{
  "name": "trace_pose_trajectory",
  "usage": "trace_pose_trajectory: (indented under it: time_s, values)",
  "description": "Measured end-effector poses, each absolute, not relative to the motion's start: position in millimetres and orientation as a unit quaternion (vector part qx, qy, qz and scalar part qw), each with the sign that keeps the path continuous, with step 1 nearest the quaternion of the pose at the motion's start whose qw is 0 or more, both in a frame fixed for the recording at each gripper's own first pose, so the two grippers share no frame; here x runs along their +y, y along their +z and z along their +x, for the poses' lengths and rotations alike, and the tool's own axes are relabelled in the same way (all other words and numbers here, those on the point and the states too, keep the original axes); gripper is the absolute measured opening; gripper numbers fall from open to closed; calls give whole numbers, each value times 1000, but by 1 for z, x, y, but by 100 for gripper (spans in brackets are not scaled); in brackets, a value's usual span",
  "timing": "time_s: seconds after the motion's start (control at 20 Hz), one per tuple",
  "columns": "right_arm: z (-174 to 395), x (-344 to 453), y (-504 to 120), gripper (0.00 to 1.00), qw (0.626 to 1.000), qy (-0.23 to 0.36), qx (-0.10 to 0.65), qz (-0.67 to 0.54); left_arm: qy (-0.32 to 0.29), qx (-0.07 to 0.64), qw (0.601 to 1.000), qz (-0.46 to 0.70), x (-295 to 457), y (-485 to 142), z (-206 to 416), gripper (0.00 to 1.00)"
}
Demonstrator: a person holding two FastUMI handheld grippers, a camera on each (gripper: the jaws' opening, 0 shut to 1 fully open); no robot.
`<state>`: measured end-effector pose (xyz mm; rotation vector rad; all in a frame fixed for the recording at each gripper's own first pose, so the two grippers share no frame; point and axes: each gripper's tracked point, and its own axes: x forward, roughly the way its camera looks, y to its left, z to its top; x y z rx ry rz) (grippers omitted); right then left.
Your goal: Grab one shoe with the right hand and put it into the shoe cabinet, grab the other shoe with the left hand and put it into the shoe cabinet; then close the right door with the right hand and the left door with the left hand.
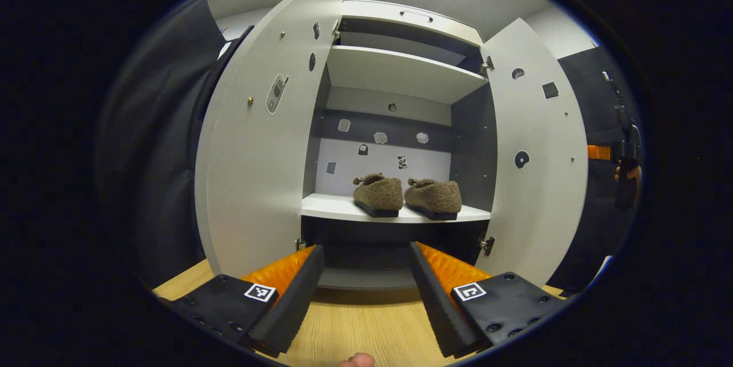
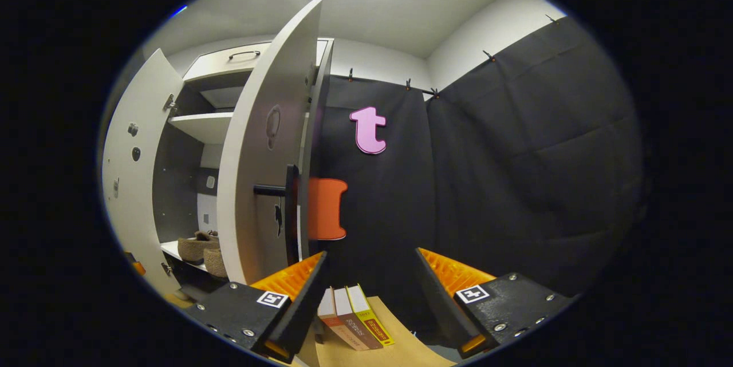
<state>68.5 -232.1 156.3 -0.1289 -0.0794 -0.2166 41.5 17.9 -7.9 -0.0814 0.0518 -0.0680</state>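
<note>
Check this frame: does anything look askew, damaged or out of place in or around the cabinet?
Nothing stands out. Both shoes sit upright side by side on the lower shelf, heels outward. The left door and right door hang open and look intact. Beside the cabinet, three books lean together.

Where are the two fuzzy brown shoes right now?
In the left gripper view, the shoes sit side by side on the lower shelf of the open shoe cabinet, between its left door and right door.
</note>
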Motion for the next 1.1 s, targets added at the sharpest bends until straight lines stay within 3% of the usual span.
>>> trace_pose_trajectory:
  time_s: [0.45, 0.5, 0.55, 0.6, 0.65, 0.7, 1.1]
  values:
    - [85, -123, 141, 88, 1000, -3, -19, -13, -41, 31, 997, -49, 17, -13, 44, 94]
    - [91, -108, 138, 97, 1000, 11, -17, -10, -38, 31, 998, -47, 19, -13, 43, 97]
    - [96, -93, 137, 88, 999, 25, -18, -7, -35, 32, 998, -45, 22, -14, 43, 94]
    - [104, -78, 132, 88, 999, 40, -17, 1, -33, 32, 998, -44, 24, -14, 42, 97]
    - [113, -63, 122, 98, 999, 53, -9, 9, -30, 31, 998, -43, 27, -13, 41, 94]
    - [122, -51, 111, 89, 998, 58, 2, 17, -27, 29, 998, -42, 30, -11, 41, 99]
    - [151, -13, 101, 92, 996, 85, 5, 35, -15, 23, 999, -30, 45, -7, 34, 97]
